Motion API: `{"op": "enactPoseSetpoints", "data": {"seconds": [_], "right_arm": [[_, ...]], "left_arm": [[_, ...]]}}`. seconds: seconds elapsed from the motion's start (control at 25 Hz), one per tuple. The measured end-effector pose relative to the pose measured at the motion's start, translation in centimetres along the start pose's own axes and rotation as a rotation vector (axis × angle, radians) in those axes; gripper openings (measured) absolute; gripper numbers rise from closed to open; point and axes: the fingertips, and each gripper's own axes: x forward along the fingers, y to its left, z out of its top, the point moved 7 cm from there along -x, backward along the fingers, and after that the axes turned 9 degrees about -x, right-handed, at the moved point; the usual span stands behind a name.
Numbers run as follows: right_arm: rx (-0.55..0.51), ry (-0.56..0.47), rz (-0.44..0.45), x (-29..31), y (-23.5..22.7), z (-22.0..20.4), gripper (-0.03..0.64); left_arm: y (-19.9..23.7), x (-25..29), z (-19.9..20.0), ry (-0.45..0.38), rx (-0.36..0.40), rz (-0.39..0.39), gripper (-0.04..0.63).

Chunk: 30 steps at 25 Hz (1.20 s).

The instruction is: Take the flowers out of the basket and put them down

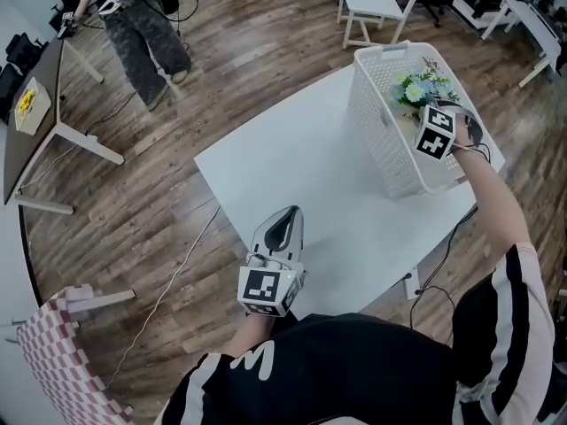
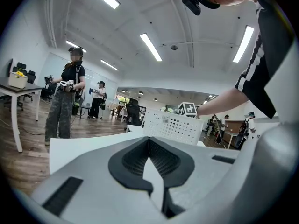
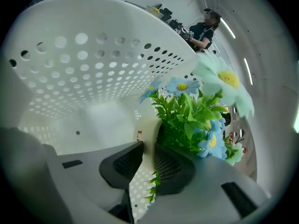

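**Flowers** (image 3: 201, 111): 1 artificial bunch, soft plastic. It is showing 1 large pale daisy with a yellow centre, at least 3 small blue blooms and dense, spiky green leaves. It is sitting inside the basket, at 2 o'clock in the head view, with its blooms reaching the rim.

**Right gripper** (image 3: 149, 146): 1 unit, grey shell with 2 black ribbed pads. It is reaching down into the basket and clamping the leafy base of the flowers. A green sprig is hanging in the narrow gap between the pads.

**Basket** (image 1: 376, 122): 1 tall, rectangular white plastic basket. Its walls are perforated with rows of round holes and its rim is smooth. It is standing at the table's 2 o'clock corner.

**Left gripper** (image 1: 285, 212): 1 matching unit. It is hovering over the table's 6 o'clock edge, well apart from the basket. Its pad tips are pressing together with nothing between them.

**Marker cubes**: 2, white with black squares, 1 riding on each gripper.

**Table** (image 1: 301, 166): 1, with a flat, matte white top.

**Surroundings:**
- Wood-plank floor (image 1: 248, 51).
- 1 white chair (image 1: 376, 3) at 1 o'clock.
- 1 dark side table (image 1: 27, 140) at 9 o'clock, carrying 1 yellow-marked box (image 1: 29, 103).
- 1 person (image 1: 142, 34) in camouflage trousers, standing at 11 o'clock.
- 1 pink-and-white checked fabric piece (image 1: 62, 352) at 7 o'clock.
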Motion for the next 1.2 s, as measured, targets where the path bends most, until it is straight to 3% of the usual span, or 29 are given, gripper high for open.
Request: {"op": "enactPoseSetpoints", "data": {"seconds": [1.2], "right_arm": [[-0.055, -0.051, -0.112, -10.9, 0.7, 0.4, 0.092]], "left_arm": [[-4.9, -4.6, 0.6, -0.102, 0.025, -0.020, 0.005]]}}
